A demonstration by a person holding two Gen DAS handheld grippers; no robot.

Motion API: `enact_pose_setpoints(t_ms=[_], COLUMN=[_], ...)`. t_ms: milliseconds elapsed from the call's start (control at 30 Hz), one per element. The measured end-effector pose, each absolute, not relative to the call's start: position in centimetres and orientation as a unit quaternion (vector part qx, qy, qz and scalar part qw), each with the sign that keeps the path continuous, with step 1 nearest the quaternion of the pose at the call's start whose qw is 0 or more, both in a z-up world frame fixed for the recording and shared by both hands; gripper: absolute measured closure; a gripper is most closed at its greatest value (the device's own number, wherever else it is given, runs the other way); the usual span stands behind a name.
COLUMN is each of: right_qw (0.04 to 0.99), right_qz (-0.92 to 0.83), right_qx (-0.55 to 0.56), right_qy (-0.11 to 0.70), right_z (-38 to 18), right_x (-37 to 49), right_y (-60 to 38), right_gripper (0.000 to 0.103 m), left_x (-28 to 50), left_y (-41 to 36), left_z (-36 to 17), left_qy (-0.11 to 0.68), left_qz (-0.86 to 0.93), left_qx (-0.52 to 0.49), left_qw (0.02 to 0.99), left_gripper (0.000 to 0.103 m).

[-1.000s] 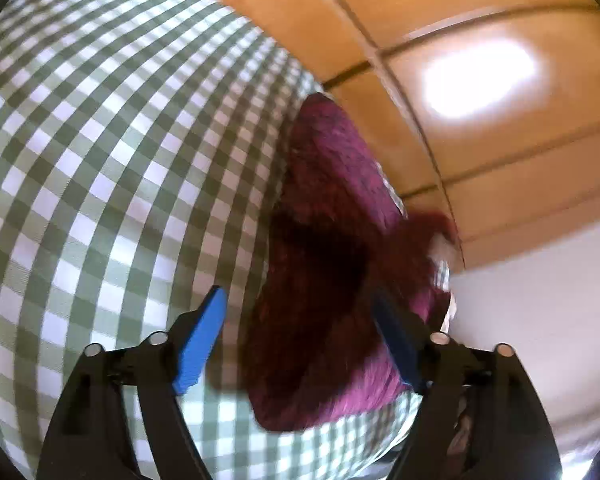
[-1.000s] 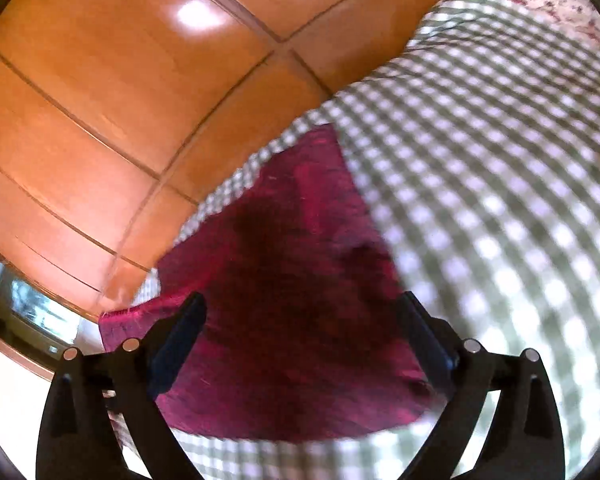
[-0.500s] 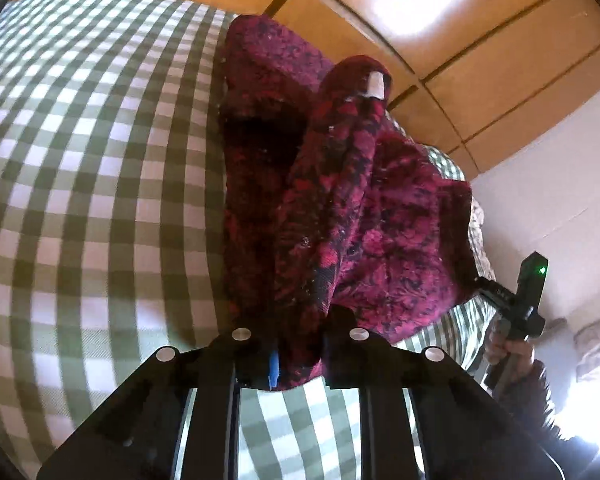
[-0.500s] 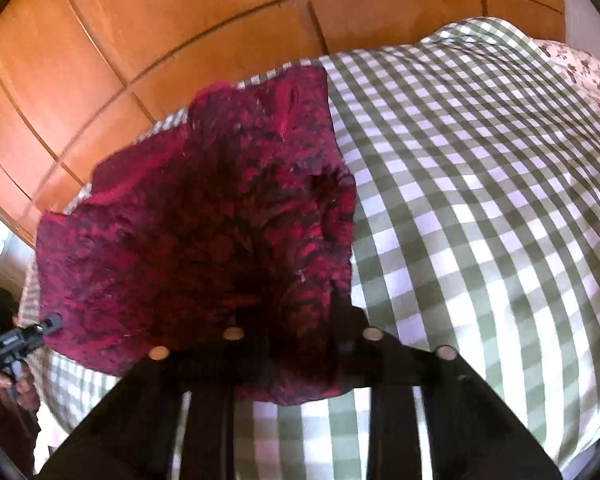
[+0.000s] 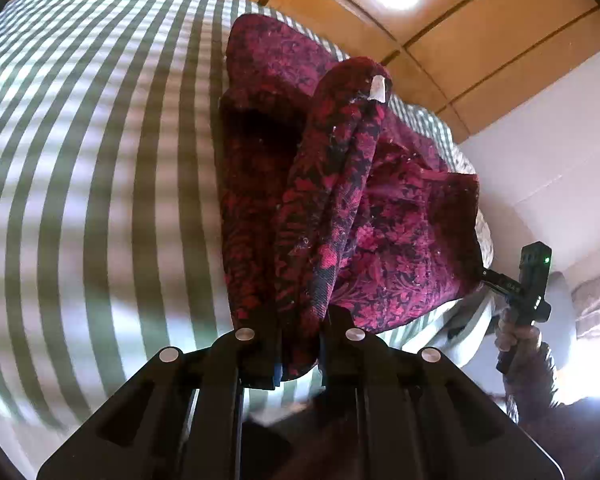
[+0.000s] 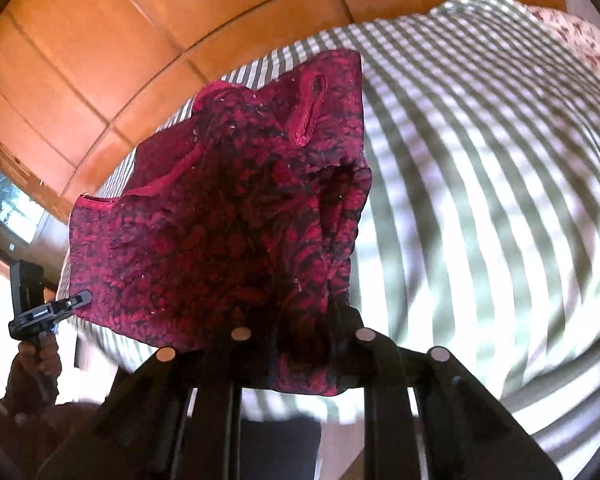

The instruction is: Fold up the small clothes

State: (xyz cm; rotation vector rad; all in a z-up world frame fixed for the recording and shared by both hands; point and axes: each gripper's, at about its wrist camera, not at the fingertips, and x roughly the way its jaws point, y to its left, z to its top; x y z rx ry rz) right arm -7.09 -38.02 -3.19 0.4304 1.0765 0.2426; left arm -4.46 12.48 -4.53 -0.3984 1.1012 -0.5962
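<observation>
You have a dark red patterned garment [image 5: 384, 240] pinched at two points, and it lies near the edge of the bed that runs along the orange wood panelling [image 5: 480, 28], spread over the green-and-white checked bedcover [image 5: 100, 160]. Your left gripper [image 5: 300, 344] is clamped narrow on a bunched ridge of the cloth that rises steeply from the jaws, with a small white label [image 5: 380, 88] showing at the top of that ridge. Your right gripper [image 6: 300, 340] is likewise pressed tight on a gathered corner of the same garment [image 6: 220, 220], whose hemmed edge and a little hanging loop [image 6: 310, 112] face its camera. Each wrist view catches the opposite gripper off to the side, so your two holds sit at opposite ends of one edge. This reads as the carry-over stage of a fold: the near edge is gripped and lifted, but not yet laid down. Next, you will likely need to bring both holds across together toward the far edge by the panelling, keeping them level so the cloth does not twist, then lower the lifted half flat onto the rest before letting go. Watch the bunching in each grip; it may leave the fold lumpy.
</observation>
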Motion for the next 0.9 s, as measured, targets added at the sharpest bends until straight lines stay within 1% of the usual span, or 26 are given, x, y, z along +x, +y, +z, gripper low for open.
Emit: enact_pose_setpoints(t_ms=[33, 67, 100, 167, 200, 233, 300, 333, 367, 467, 567, 733, 900], right_qw=[0.828, 0.828, 0.831, 0.839, 0.848, 0.856, 0.873, 0.879, 0.886, 0.897, 0.897, 0.899, 0.893], right_qz=[0.112, 0.108, 0.100, 0.087, 0.078, 0.073, 0.064, 0.060, 0.055, 0.039, 0.020, 0.000, -0.020], right_qx=[0.202, 0.200, 0.193, 0.184, 0.174, 0.161, 0.133, 0.120, 0.101, 0.046, 0.028, 0.040, 0.033], right_qy=[0.512, 0.513, 0.513, 0.504, 0.495, 0.485, 0.464, 0.457, 0.449, 0.439, 0.440, 0.436, 0.449], right_z=[-3.3, -3.3, -3.1, -2.4, -1.8, -1.1, 0.2, 0.5, 0.8, 0.8, 0.3, -0.6, -2.3], right_x=[-7.5, -7.5, -7.5, -7.0, -6.7, -6.4, -5.8, -5.3, -4.8, -3.7, -2.8, -1.6, -0.8], right_y=[-37.9, -37.7, -37.5, -37.1, -36.9, -36.5, -35.2, -34.6, -33.6, -30.9, -29.4, -28.9, -28.9], right_gripper=[0.086, 0.084, 0.082, 0.071, 0.066, 0.057, 0.048, 0.037, 0.031, 0.022, 0.019, 0.019, 0.020], left_x=[-5.0, -5.1, -5.1, -4.9, -5.2, -5.0, -4.4, -3.8, -3.5, -2.9, -2.4, -1.6, -0.8], left_y=[12.5, 12.5, 12.3, 11.2, 10.7, 10.3, 8.9, 8.3, 7.6, 6.2, 5.7, 5.5, 5.7], left_z=[-4.3, -4.3, -3.8, -2.6, -1.7, -0.9, 0.4, 0.7, 1.1, 1.6, 1.8, 0.9, 0.4], left_qy=[0.512, 0.512, 0.507, 0.489, 0.472, 0.455, 0.422, 0.410, 0.395, 0.378, 0.373, 0.383, 0.392], left_qz=[-0.271, -0.263, -0.253, -0.230, -0.214, -0.200, -0.168, -0.150, -0.130, -0.111, -0.106, -0.099, -0.095], left_qx=[-0.181, -0.176, -0.165, -0.131, -0.104, -0.082, -0.020, 0.010, 0.041, 0.078, 0.075, 0.069, 0.059], left_qw=[0.795, 0.799, 0.807, 0.831, 0.849, 0.864, 0.891, 0.900, 0.909, 0.916, 0.918, 0.916, 0.913], left_gripper=[0.089, 0.089, 0.086, 0.067, 0.046, 0.034, 0.033, 0.033, 0.033, 0.033, 0.033, 0.033, 0.033])
